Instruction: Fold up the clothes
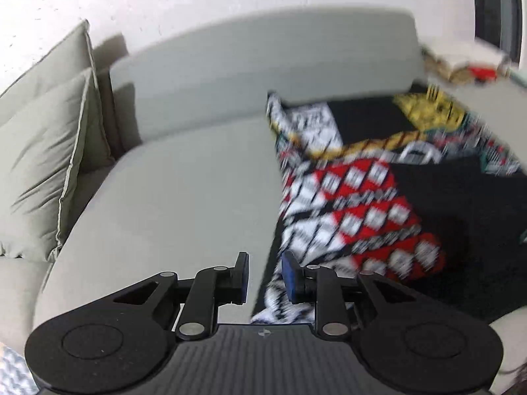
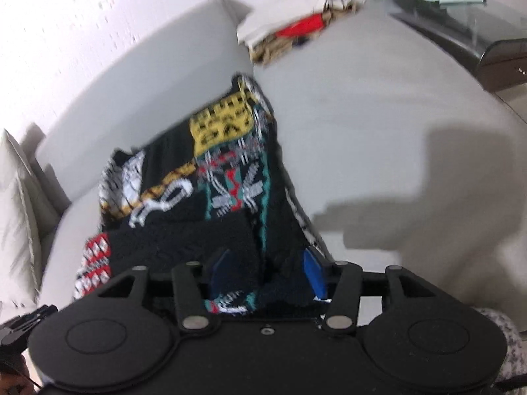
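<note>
Motion blur smears the patterned sweater (image 1: 362, 197) in the left wrist view, so its red and white diamonds run into streaks, and the frame's right edge cuts the garment off. In the right wrist view the right gripper (image 2: 268, 273) covers the sweater's near end, and blur leaves it unclear whether the blue pads (image 2: 314, 275) press the cloth between them. The clutter (image 2: 296, 36) at upper centre there, red and tan, is too blurred to name.

Bare sofa seat (image 1: 184, 197) beside sweater (image 1: 355, 197)
</note>
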Tool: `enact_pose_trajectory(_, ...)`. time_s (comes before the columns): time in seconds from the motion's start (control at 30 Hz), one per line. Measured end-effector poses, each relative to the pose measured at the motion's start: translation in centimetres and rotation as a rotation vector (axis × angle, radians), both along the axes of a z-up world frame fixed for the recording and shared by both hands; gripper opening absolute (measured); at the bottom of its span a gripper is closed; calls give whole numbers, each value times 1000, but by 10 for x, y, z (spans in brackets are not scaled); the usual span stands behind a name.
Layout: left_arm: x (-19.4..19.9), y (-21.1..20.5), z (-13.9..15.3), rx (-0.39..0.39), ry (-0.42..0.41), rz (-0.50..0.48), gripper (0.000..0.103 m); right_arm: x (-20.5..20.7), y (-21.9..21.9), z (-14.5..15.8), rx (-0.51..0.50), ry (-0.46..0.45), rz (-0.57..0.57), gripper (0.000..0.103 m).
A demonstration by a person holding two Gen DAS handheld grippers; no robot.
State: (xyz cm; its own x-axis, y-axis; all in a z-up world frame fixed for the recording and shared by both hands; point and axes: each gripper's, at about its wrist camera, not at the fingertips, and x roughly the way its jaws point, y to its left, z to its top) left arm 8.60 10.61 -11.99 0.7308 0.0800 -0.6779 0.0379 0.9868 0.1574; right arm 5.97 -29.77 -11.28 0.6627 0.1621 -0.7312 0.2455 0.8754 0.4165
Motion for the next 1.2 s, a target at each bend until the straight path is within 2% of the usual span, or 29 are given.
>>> enact_pose_trajectory(0.03, 0, -3, 3, -17, -10, 1, 25, 0, 1, 0, 3, -29, 2, 41)
enact_pose_trajectory(0.07, 3, -8, 4, -26, -22, -1, 25, 1, 3, 0, 1, -56, 7, 32)
enact_pose_trajectory(0.23, 45, -39, -2, -14, -34, -33, 24, 33, 34, -15, -82, -100, 106, 27)
enact_pose_trajectory(0.43, 106, -68, -31, 34, 39, -53, 21, 72, 73, -34, -243, -54, 219, 26)
enact_pose_trajectory(0.53, 134, -73, -59, 46, 171, -57, 17, 89, 81, -53, -303, 30, 238, 25)
enact_pose_trajectory(0.63, 143, -76, -69, 53, 213, -56, 14, 95, 87, -58, -335, 55, 249, 25)
enact_pose_trajectory(0.73, 136, -79, -61, 86, 201, -75, 14, 96, 86, -56, -335, 67, 257, 25)
enact_pose_trajectory(0.8, 125, -78, -48, 89, 185, -77, 16, 92, 79, -46, -298, 69, 254, 25)
enact_pose_trajectory(0.87, 102, -77, -31, 86, 144, -88, 24, 82, 69, -31, -250, 53, 228, 27)
enact_pose_trajectory(0.97, 63, -68, -13, 64, 107, -103, 24, 63, 64, -15, -197, 40, 240, 30)
enact_pose_trajectory(1.1, 27, -74, -14, 1, 99, -173, 23, 40, 69, -2, -136, 19, 298, 30)
enact_pose_trajectory(1.2, 25, -89, -29, -7, 104, -241, 17, 37, 92, -9, -152, -13, 374, 30)
